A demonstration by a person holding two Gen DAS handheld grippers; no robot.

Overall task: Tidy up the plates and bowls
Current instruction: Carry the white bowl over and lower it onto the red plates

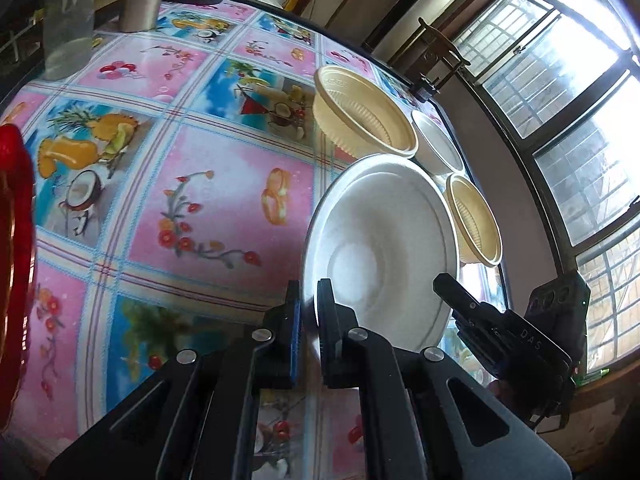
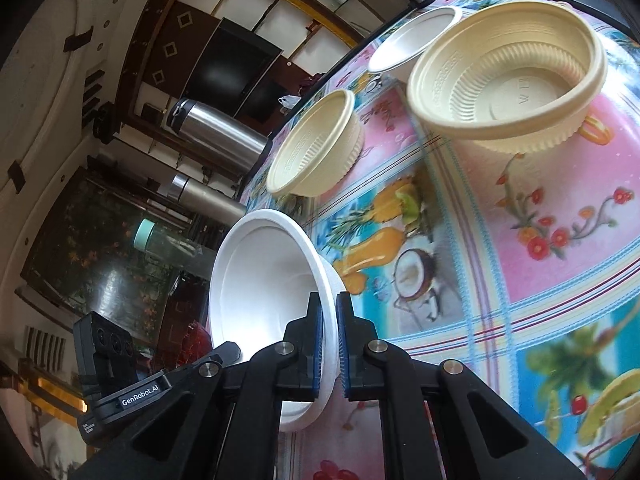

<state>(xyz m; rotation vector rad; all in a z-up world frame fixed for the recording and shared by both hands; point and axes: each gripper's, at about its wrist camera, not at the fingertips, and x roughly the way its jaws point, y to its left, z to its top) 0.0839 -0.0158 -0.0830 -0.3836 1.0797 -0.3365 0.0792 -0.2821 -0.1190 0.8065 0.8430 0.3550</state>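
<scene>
A large white bowl [image 1: 380, 248] hangs tilted over the flowered tablecloth, held by both grippers. My left gripper [image 1: 309, 292] is shut on its near rim. My right gripper [image 1: 448, 284] grips the opposite rim. In the right wrist view, that gripper [image 2: 330, 304] pinches the white bowl [image 2: 264, 280] by its rim, and the left gripper [image 2: 228, 350] meets the bowl at lower left. On the table stand two beige ribbed bowls [image 1: 360, 120] [image 1: 476, 224] and a smaller white bowl [image 1: 436, 144]. The right wrist view shows the same beige bowls [image 2: 508, 72] [image 2: 316, 148] and the small white bowl [image 2: 412, 40].
A red plate [image 1: 12, 240] sits at the left table edge. Two steel flasks [image 2: 216, 128] [image 2: 204, 194] and a glass jar with a mint lid [image 2: 160, 240] stand at the far side. The round table's edge [image 1: 480, 184] runs close behind the bowls, with a window beyond.
</scene>
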